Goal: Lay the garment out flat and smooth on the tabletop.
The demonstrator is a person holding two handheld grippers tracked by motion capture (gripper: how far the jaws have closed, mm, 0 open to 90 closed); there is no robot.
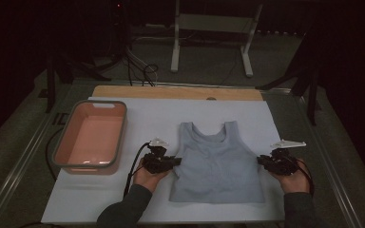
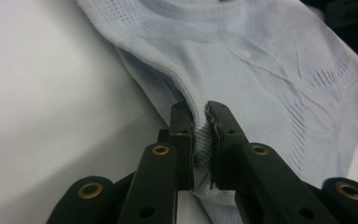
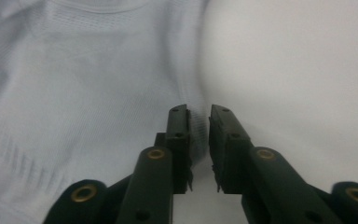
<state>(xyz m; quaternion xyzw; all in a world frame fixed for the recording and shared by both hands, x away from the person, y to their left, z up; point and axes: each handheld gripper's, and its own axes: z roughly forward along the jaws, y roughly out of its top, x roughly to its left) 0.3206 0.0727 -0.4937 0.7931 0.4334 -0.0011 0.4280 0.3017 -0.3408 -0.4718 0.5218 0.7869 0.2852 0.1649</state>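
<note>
A pale blue sleeveless top lies flat on the white mat, neck toward the far side. My left gripper sits at the top's left side edge. In the left gripper view its jaws are shut on the seam of the top, with a fold of cloth pinched between the pads. My right gripper is at the top's right side edge. In the right gripper view its jaws stand slightly apart, and the top's edge lies in the gap against one pad.
A pink tub with a grey rim stands on the mat's left side, close to my left hand. A wooden board borders the mat's far edge. Beyond the table stand a white frame and dark cables on the floor.
</note>
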